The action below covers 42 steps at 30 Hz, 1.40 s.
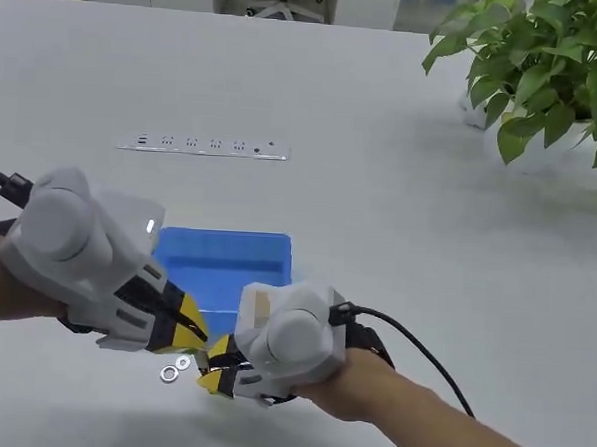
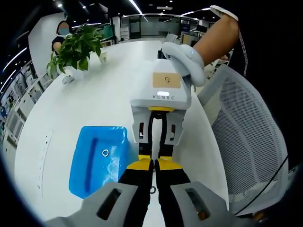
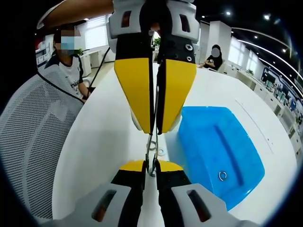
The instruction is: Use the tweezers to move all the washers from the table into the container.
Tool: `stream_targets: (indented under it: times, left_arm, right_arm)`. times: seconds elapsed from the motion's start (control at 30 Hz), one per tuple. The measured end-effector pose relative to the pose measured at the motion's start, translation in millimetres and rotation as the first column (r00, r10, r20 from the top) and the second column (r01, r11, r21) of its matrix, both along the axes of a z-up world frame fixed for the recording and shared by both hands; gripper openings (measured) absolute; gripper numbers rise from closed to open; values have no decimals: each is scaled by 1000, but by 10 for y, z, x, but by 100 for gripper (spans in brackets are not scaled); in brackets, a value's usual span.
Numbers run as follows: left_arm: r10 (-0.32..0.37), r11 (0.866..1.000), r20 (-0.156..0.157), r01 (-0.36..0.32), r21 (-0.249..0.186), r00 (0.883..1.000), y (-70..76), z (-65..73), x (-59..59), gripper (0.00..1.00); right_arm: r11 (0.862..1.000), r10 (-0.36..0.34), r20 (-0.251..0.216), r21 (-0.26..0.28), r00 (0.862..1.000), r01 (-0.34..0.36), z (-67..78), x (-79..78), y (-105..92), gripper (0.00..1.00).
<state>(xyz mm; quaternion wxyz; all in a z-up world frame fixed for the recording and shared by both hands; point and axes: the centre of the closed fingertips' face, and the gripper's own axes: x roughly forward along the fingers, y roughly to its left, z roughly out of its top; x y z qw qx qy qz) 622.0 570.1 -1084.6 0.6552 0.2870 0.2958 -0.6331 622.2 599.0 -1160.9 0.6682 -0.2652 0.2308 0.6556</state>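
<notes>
The blue container (image 1: pixel 227 244) sits at the table's near middle, with one washer (image 2: pixel 105 152) on its floor (image 3: pixel 208 137). Two washers (image 1: pixel 168 374) (image 1: pixel 182 362) lie on the table just in front of it. My two grippers face each other tip to tip above them. The thin metal tweezers (image 3: pixel 151 144) run between them. My left gripper (image 1: pixel 195 330) has its yellow jaws shut on the tweezers' upper part. My right gripper (image 3: pixel 151 166) is shut on the lower end. A washer (image 3: pixel 161 152) lies on the table beside the tweezers.
A power strip (image 1: pixel 202 146) lies flat beyond the container. A potted plant (image 1: pixel 547 66) stands at the far right. A white mesh chair (image 3: pixel 33 156) sits at the table's near edge. A cable (image 1: pixel 412 345) trails from the right gripper.
</notes>
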Motion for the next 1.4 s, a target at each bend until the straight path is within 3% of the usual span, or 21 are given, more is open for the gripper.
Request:
stream_targets:
  times: [0.4, 0.63, 1.03, 1.4]
  left_arm:
    - [13, 1000, -27, -13, -11, 1000, -18, 147, -17, 6]
    - [11, 1000, -25, -11, -12, 1000, -17, 242, -6, 6]
    - [6, 1000, -8, -6, -1, 1000, 16, 436, 67, 6]
    - [6, 1000, 30, -6, -11, 1000, 11, 591, 219, 5]
  right_arm:
    - [1000, 8, 4, 14, 1000, -8, 141, -32, 3, 10]
    - [999, -3, 7, 36, 1000, 3, 249, -15, 15, 11]
    - [998, -13, 33, 64, 999, 11, 436, 71, 67, 11]
    - [997, -33, 68, 77, 997, 27, 610, 291, 57, 10]
